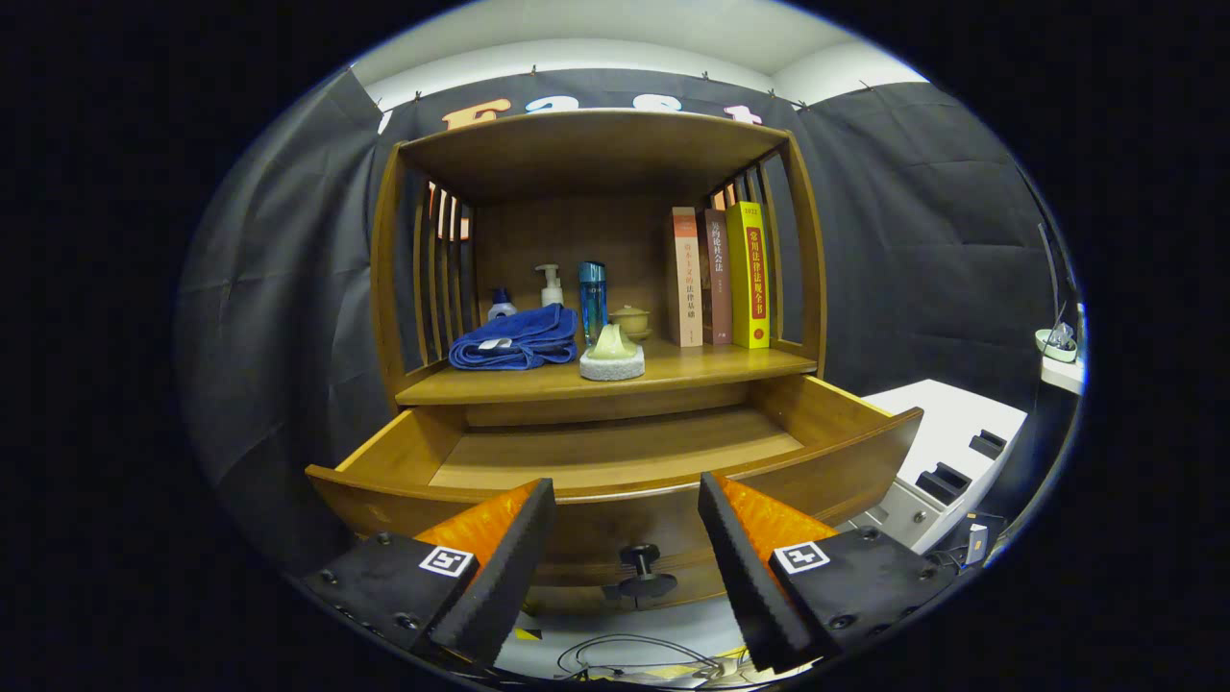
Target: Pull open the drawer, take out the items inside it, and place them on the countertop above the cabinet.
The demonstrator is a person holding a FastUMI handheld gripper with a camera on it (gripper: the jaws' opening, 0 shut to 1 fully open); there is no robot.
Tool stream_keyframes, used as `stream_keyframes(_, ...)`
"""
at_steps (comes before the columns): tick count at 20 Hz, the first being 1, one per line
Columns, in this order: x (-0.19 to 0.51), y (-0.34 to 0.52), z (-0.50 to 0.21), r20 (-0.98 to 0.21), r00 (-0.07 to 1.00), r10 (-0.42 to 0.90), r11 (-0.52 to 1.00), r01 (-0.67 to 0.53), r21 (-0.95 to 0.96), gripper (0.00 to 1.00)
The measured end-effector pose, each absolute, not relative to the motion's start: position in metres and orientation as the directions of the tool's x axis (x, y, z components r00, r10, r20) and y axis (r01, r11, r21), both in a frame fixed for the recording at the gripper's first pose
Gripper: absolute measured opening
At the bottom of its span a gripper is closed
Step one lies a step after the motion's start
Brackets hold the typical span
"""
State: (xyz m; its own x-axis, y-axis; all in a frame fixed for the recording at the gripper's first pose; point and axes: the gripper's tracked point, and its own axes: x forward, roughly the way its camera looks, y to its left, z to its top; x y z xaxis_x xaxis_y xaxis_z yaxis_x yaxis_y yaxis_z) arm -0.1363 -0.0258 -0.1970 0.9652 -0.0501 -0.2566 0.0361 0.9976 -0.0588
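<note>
Drawer (615, 452) stands pulled well out from the cabinet; what shows of its floor is bare wood, no items on it. Front corners and the strip just behind the front panel are hidden by the panel's rim, so something small could lie there unseen.

Gripper (625, 524) hangs in front of the drawer, fingers spread wide and holding nothing. Knob (642, 569) sits between and just below the fingertips, untouched.

Countertop (711, 365) above the drawer carries a folded blue towel (514, 338), a pale soap on its dish (612, 354), a blue bottle (592, 300), a pump bottle (551, 285), a small lidded pot (631, 321) and three upright books (721, 279). Soap dish stands at the front edge, just beside the towel.

Judgement: the task looks at or near its end; the step in hand is a check of the drawer. To do it well, the person should raise the gripper and tilt it down over the front panel so the hidden strip comes into sight, keeping the fingers apart and clear of the rim. If something turns up, approach from above, close on its narrow sides, lift straight, and set it on the free stretch of counter between soap dish and books. Risk: brushing the soap dish off the front edge.
</note>
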Motion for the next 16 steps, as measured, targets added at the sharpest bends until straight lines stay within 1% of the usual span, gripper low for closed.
stream_keyframes(6,-0.132,-0.017,-0.212,-0.264,0.964,-0.033,0.995,0.007,-0.099,0.94)
stream_keyframes(12,-0.131,-0.018,-0.215,-0.265,0.963,-0.051,0.998,0.037,-0.060,0.93)
stream_keyframes(16,-0.130,-0.016,-0.212,-0.276,0.959,-0.059,0.992,0.027,-0.119,0.93)
